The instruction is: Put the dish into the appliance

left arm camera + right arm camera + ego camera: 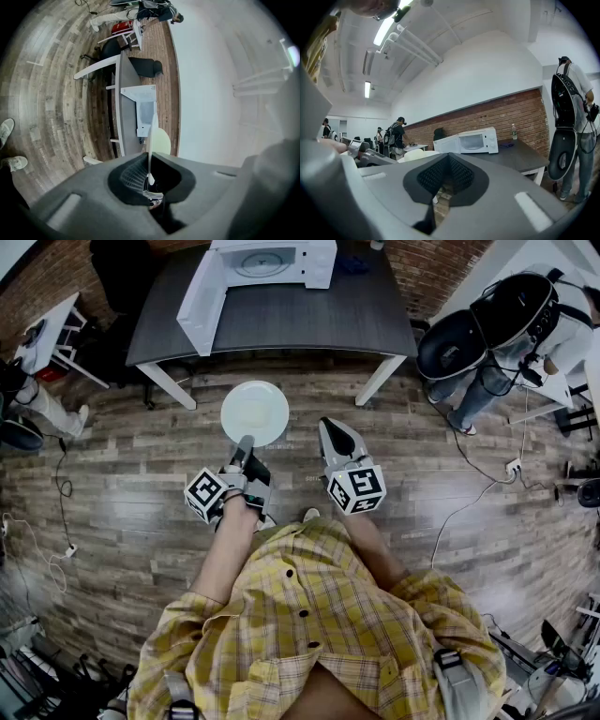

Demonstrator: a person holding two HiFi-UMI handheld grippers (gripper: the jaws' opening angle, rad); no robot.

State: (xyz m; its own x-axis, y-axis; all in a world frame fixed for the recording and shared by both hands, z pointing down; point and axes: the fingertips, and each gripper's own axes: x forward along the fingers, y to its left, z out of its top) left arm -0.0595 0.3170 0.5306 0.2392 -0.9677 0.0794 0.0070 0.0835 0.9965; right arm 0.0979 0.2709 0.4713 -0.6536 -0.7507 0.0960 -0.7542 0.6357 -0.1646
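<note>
Pinching plate (255,412) rim, microwave door (202,301) open

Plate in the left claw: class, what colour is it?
White. The plate shows best in the head view.

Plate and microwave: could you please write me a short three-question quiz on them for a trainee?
1. True or false: the microwave door stands open.
2. Which gripper clamps the plate by its rim?
3. The microwave stands on: A) the floor B) the table C) a chair

Key: 1 true; 2 the left gripper; 3 B.
</note>
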